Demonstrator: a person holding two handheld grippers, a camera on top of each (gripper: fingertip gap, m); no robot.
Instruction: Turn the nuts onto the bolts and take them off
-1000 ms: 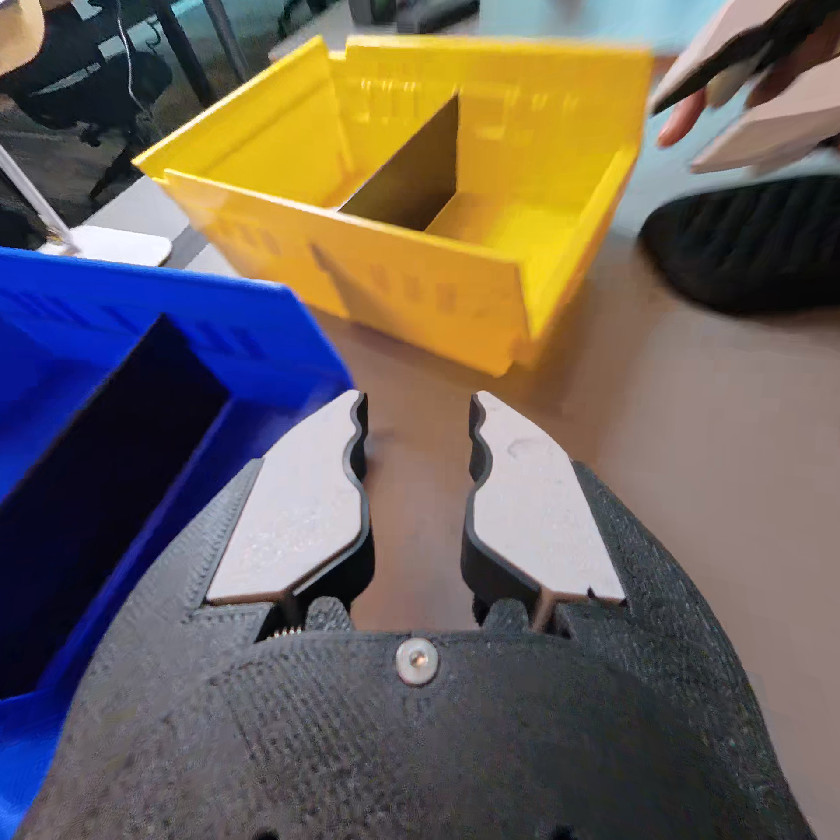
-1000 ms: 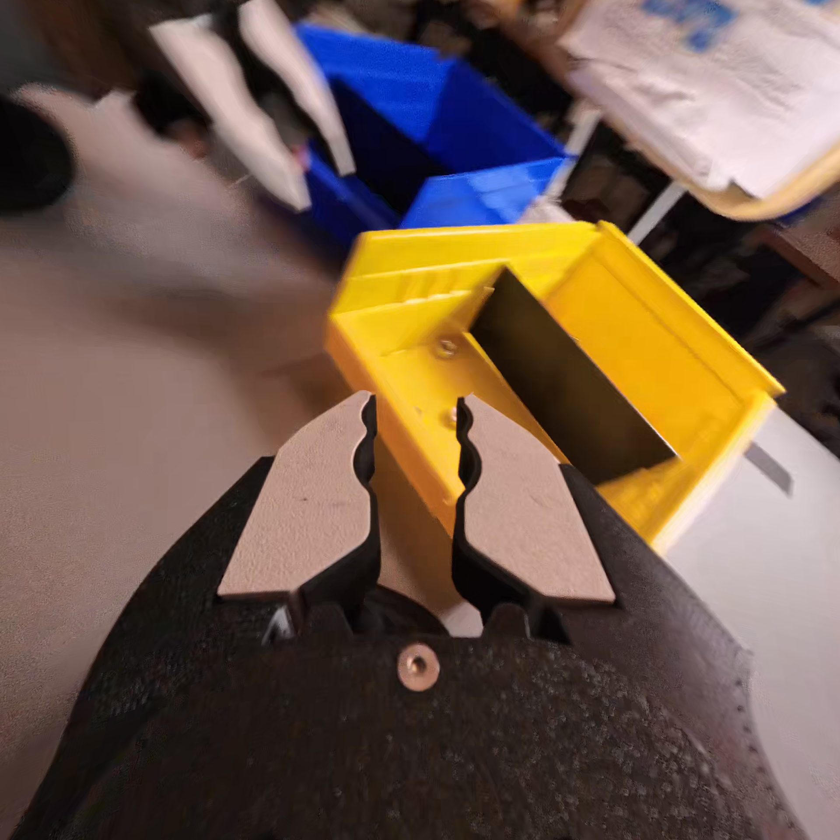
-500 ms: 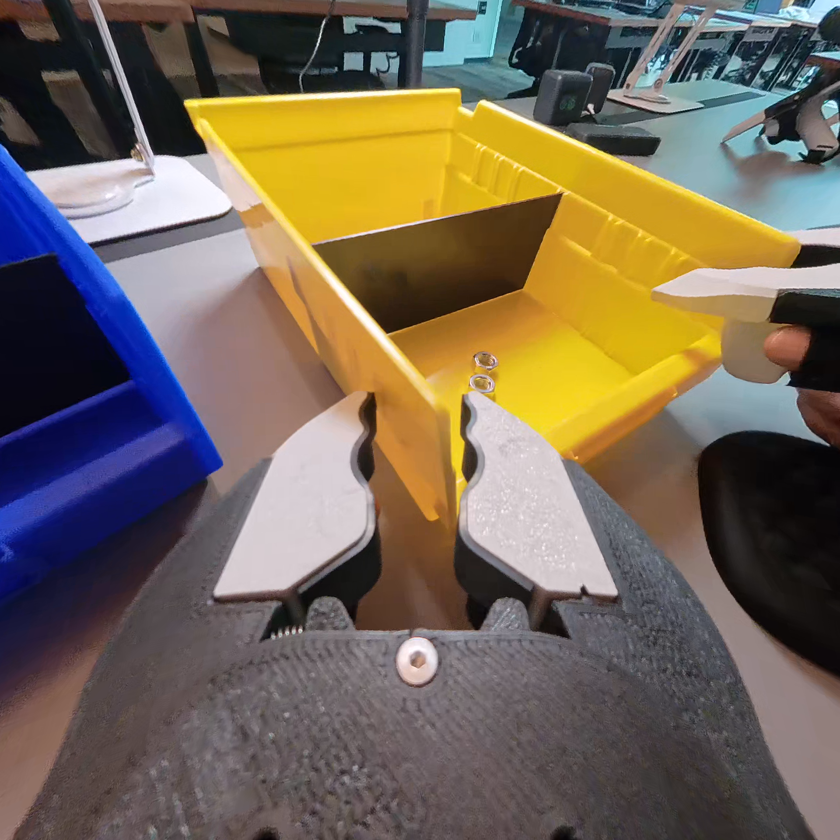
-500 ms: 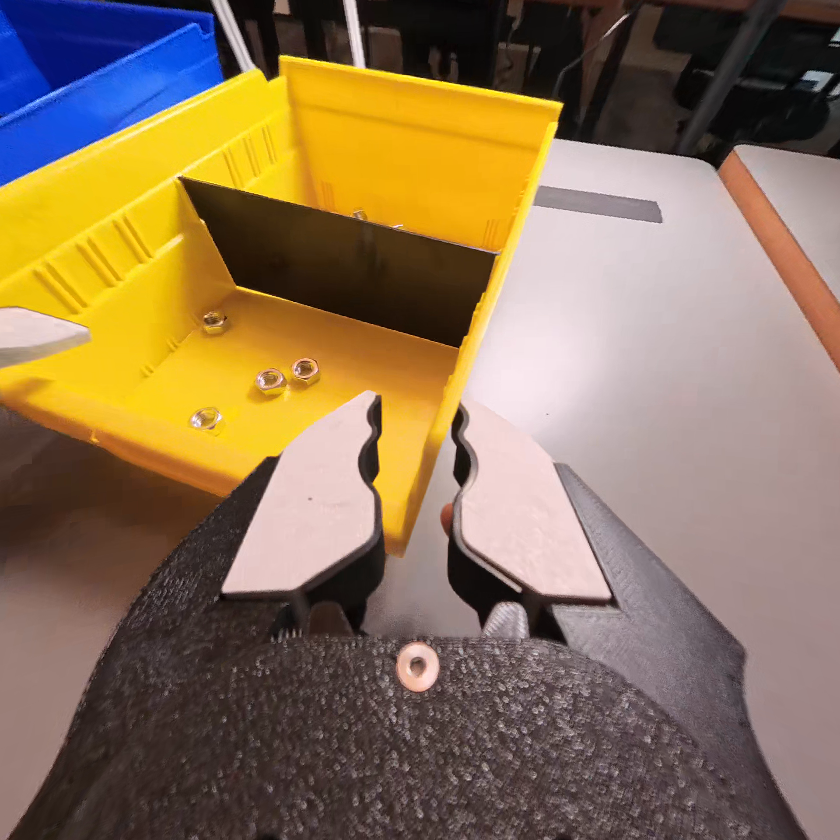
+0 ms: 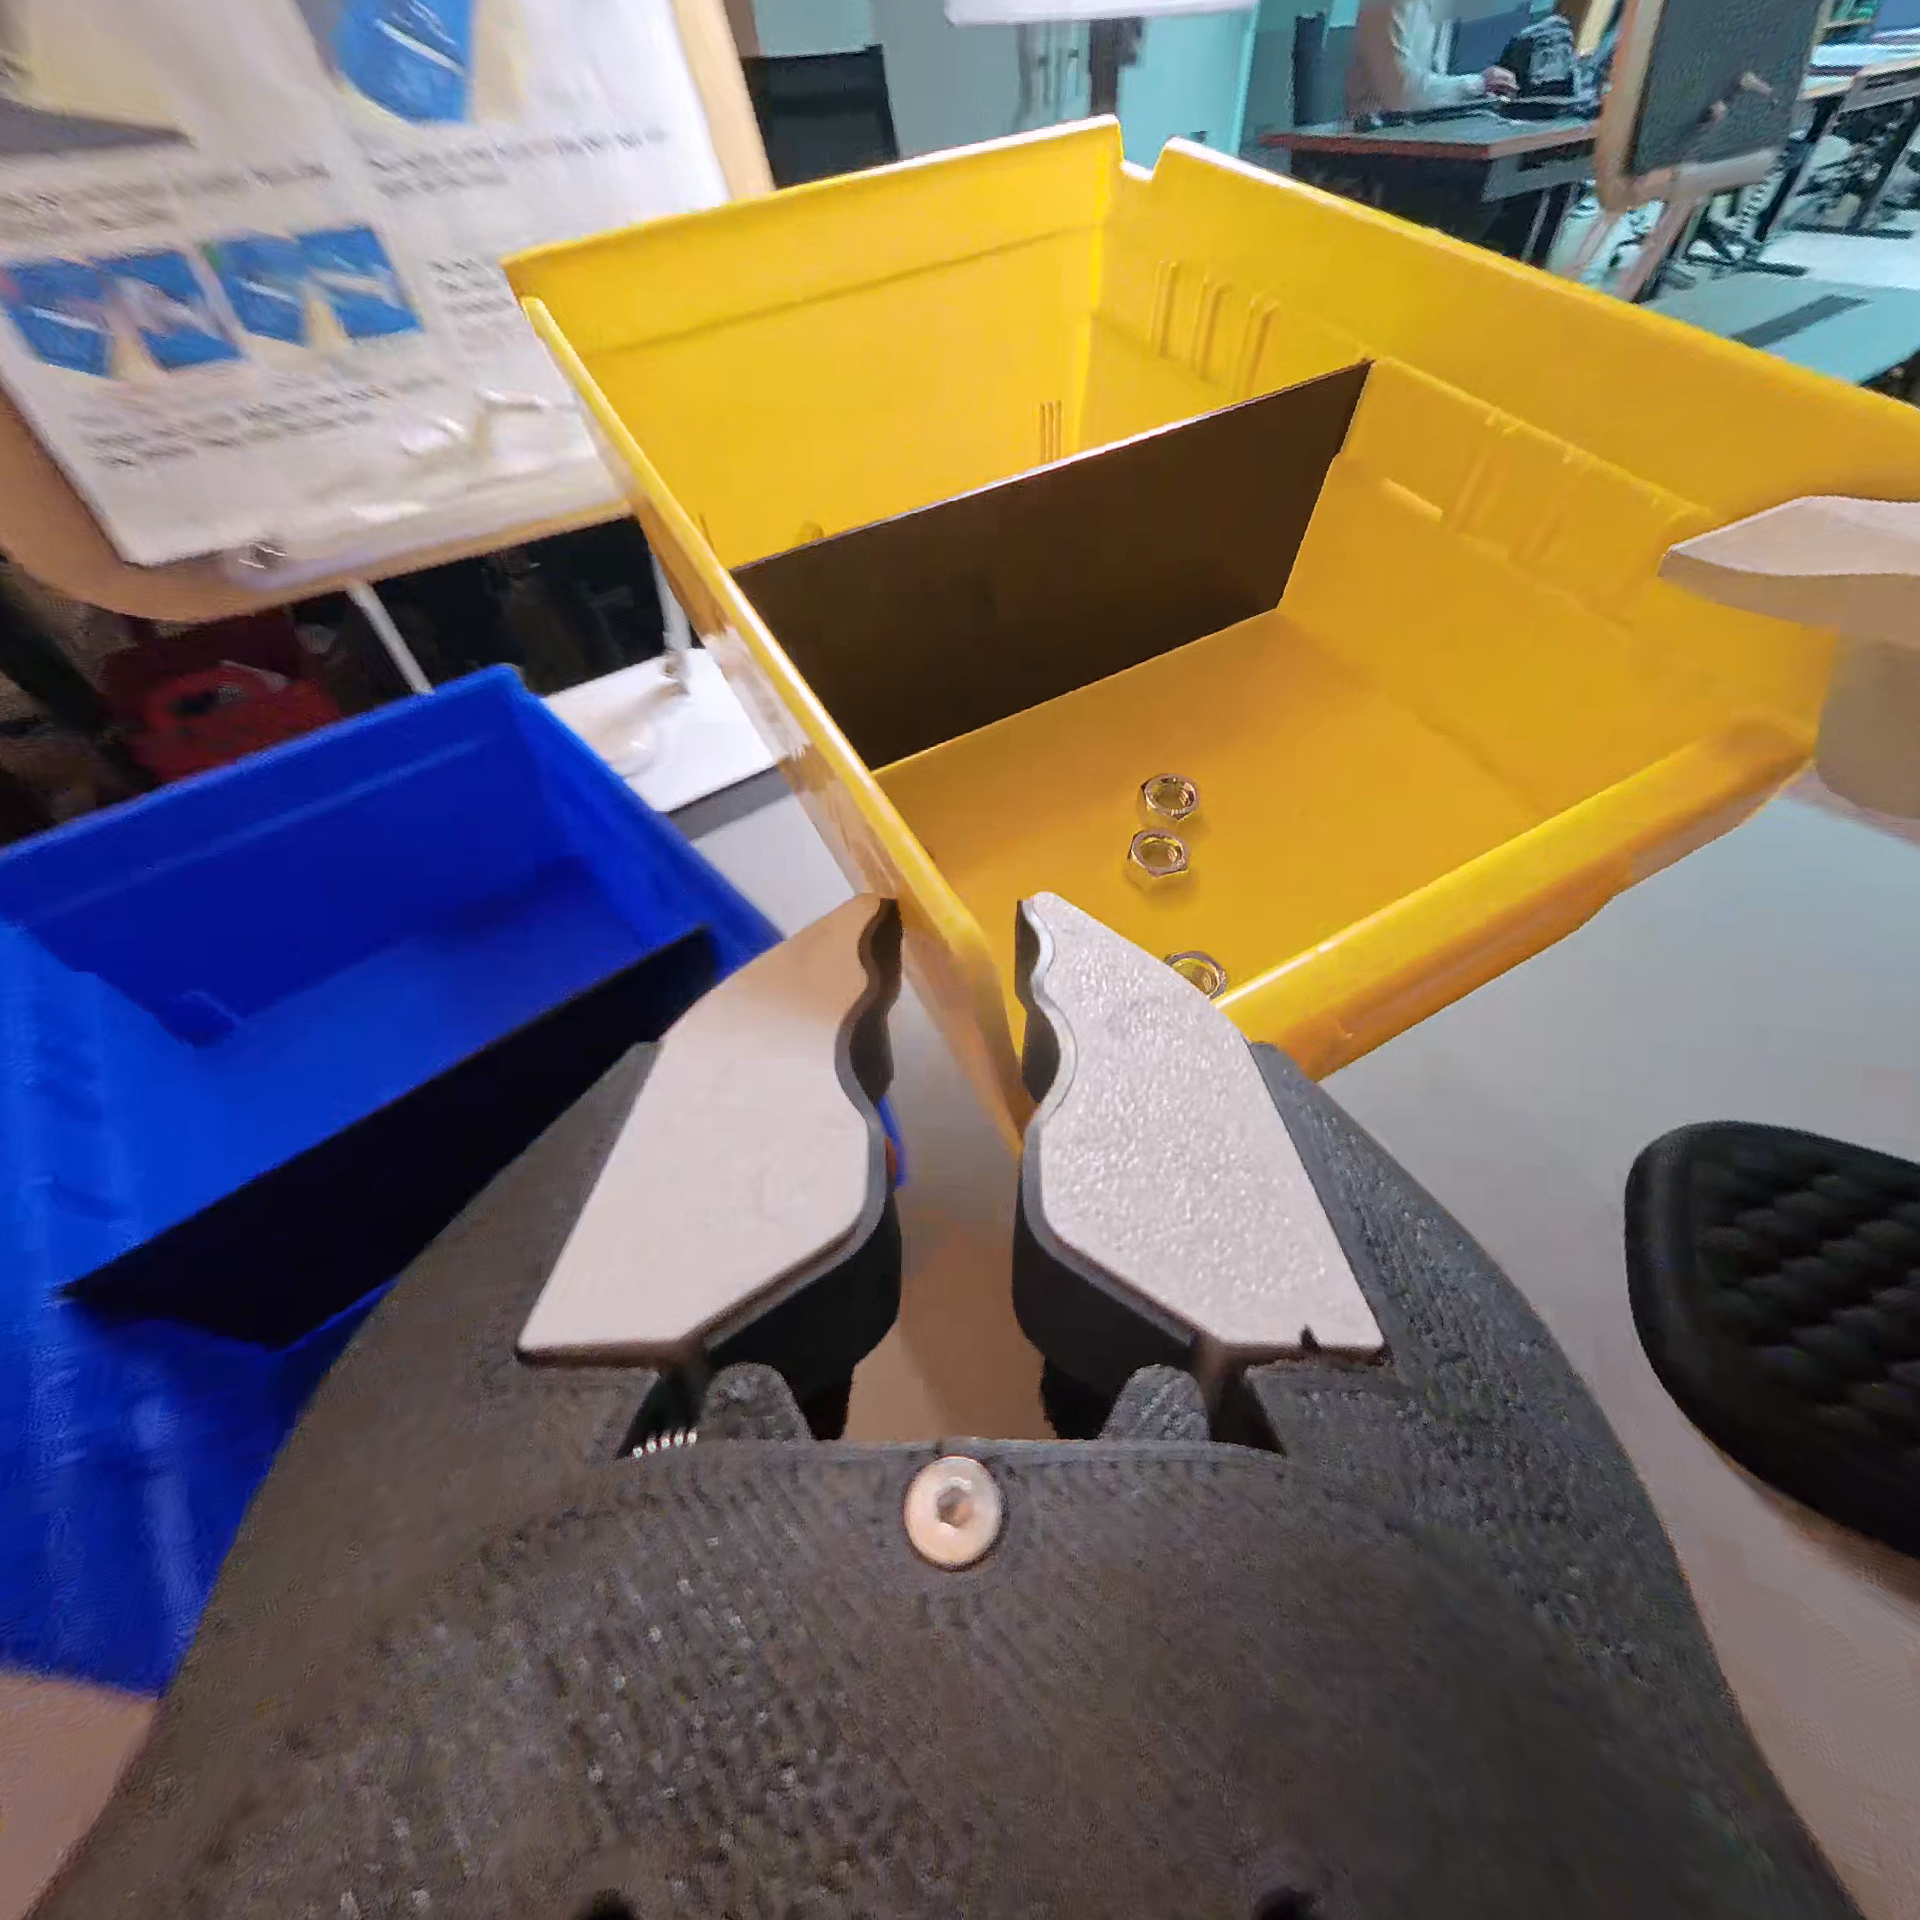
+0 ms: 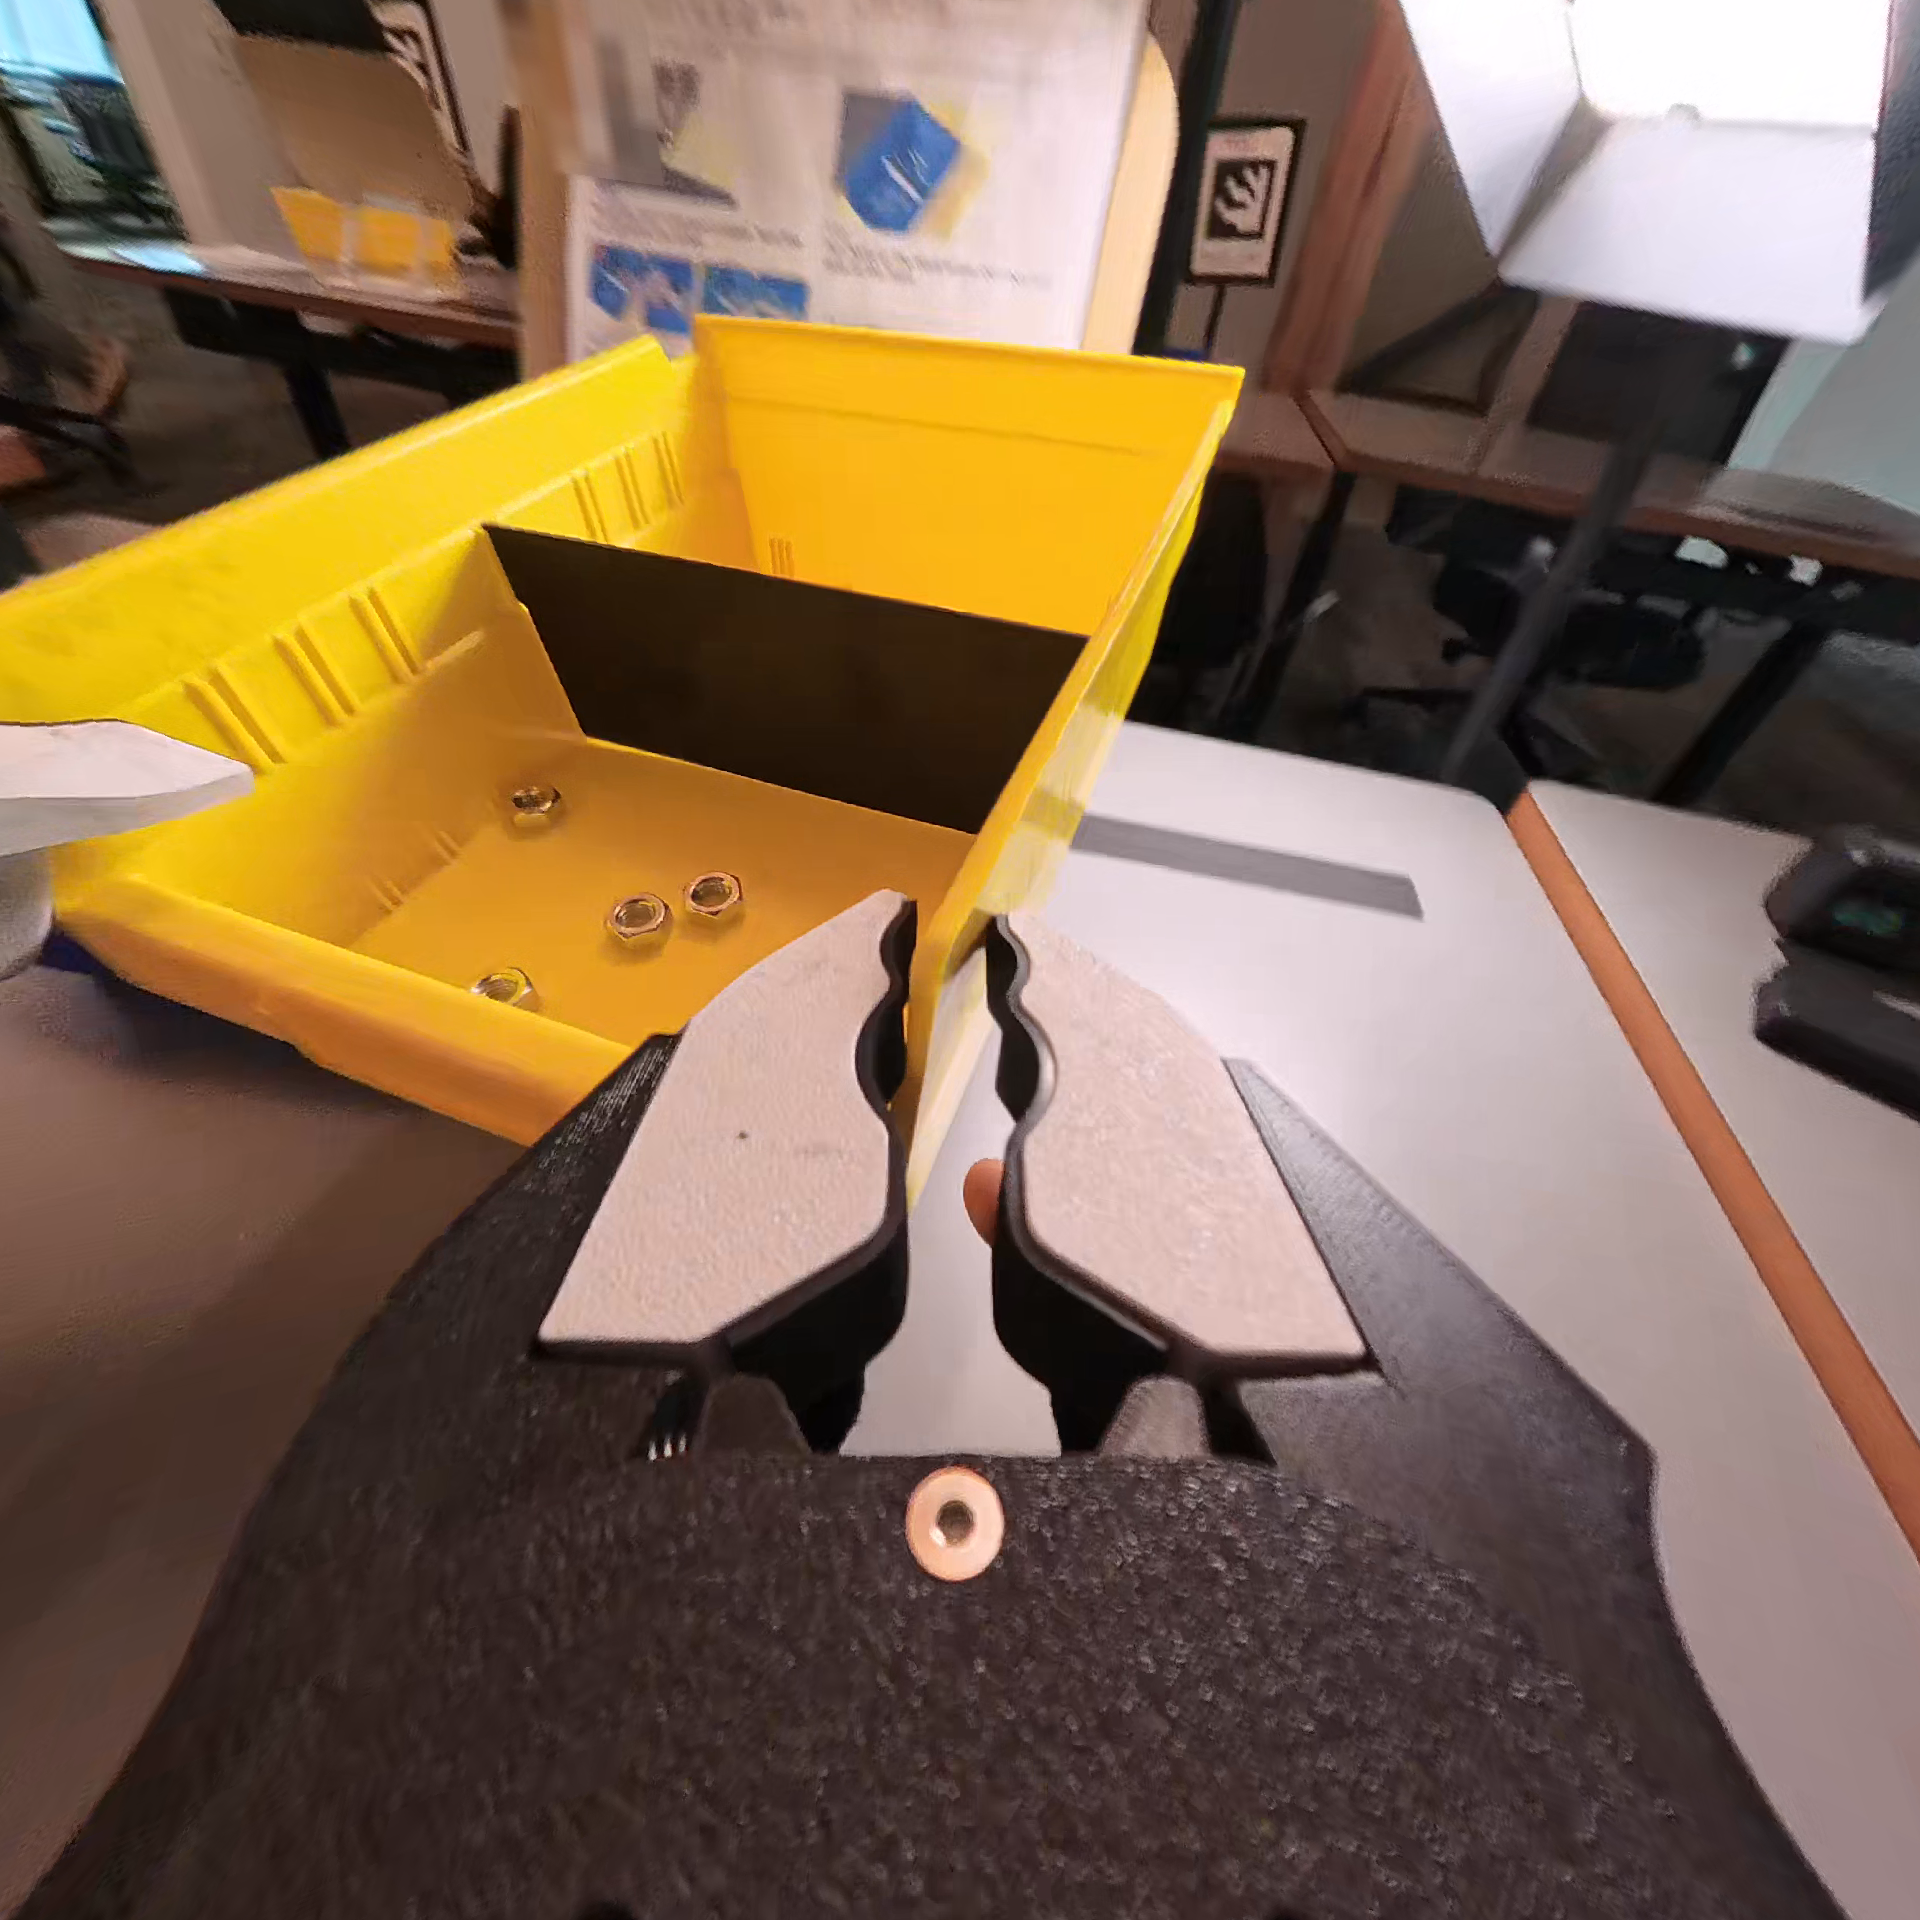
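Note:
A yellow bin with a black divider holds several steel nuts in its near compartment; they also show in the right wrist view. No bolts are in view; the far compartment's floor is hidden behind the divider. My left gripper is shut on the bin's left side wall near its front corner. My right gripper is shut on the right side wall. Each gripper's finger shows at the edge of the other's view, the right one and the left one.
A blue bin stands just left of the yellow one. A black textured pad lies on the table at the right. A poster board stands behind. The table's orange-edged seam and dark devices lie to the right. The left gripper's tips are roughly 20 cm from the right gripper's.
Both grippers came to the yellow bin, straddled its side walls and closed on them. Both views now tilt up more, showing more of the posters behind.

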